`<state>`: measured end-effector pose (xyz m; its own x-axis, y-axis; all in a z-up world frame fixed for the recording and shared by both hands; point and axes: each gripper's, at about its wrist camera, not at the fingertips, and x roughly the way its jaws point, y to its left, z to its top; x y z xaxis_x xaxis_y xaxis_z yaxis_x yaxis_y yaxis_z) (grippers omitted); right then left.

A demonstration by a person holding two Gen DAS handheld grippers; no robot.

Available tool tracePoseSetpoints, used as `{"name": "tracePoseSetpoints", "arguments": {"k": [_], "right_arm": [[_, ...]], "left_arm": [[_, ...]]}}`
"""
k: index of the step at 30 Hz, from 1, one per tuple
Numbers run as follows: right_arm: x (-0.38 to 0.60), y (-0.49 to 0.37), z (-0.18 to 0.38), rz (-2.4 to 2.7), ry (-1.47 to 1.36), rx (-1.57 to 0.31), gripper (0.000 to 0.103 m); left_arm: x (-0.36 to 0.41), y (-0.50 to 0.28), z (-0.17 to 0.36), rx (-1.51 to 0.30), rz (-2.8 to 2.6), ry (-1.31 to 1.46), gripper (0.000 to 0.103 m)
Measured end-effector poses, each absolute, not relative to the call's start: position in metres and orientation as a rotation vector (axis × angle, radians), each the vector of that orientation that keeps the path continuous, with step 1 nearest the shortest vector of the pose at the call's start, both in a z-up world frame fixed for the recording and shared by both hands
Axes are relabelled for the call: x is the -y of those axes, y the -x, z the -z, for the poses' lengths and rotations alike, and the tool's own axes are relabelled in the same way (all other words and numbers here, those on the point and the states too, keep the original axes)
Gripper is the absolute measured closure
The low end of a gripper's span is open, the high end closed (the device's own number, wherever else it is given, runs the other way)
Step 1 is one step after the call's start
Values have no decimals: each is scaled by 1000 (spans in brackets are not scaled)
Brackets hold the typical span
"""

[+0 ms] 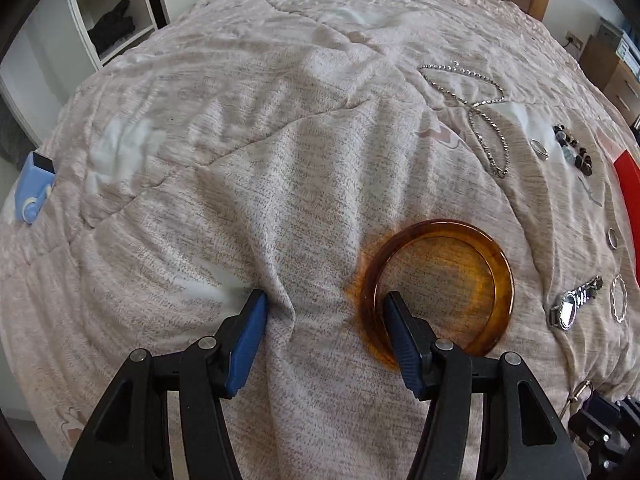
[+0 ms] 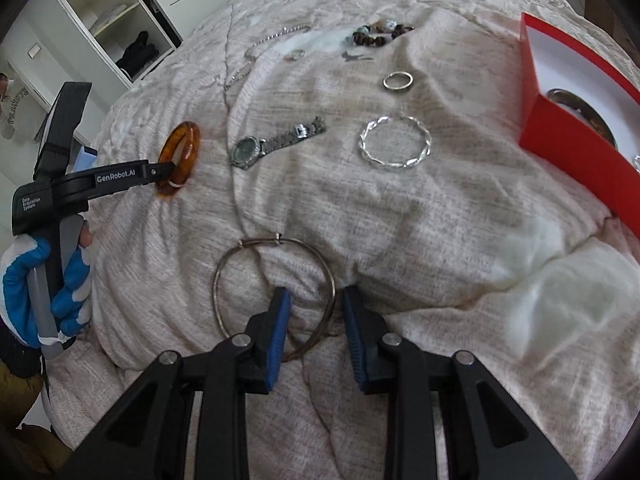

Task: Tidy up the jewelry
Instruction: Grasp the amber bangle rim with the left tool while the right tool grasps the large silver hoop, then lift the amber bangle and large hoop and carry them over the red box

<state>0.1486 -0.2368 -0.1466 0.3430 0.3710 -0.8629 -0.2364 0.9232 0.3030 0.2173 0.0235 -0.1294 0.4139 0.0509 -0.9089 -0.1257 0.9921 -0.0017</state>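
With the wide-open left tool straddling the near rim of the amber bangle at lower right and the half-open, empty right tool astride the thin wire hoop at lower centre, each rim should be centred before closing, bedspread folds excluded.

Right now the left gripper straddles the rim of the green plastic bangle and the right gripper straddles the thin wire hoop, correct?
Not quite: the translucent plastic bangle is amber, not green, as the left wrist view shows. The open left gripper straddles its rim; the open right gripper straddles the thin wire hoop.
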Motion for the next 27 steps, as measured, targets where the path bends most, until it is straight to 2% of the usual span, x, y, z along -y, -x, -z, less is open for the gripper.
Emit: {"name": "tracePoseSetpoints", "arguments": {"k": [4,7,9,11,27], "right_arm": [[235,-153,149,-387,-124,-1160,88],[237,-153,149,-382,-132,-1160,95],[237,-152,149,-377,-133,-1156,95],[240,-149,147,-373,-130,-1149,96],[268,-104,85,-333,-128,-1003,99]], "left_arm": [[-19,-219,130,-1129,-107,57,55],[-17,-219,129,-1124,-103,40,70],[-17,-219,128,-1125,-101,24,86],[-17,-215,125,-1129,-98,17,93],[-11,-171,70,-1073,-92,-42,94]]}}
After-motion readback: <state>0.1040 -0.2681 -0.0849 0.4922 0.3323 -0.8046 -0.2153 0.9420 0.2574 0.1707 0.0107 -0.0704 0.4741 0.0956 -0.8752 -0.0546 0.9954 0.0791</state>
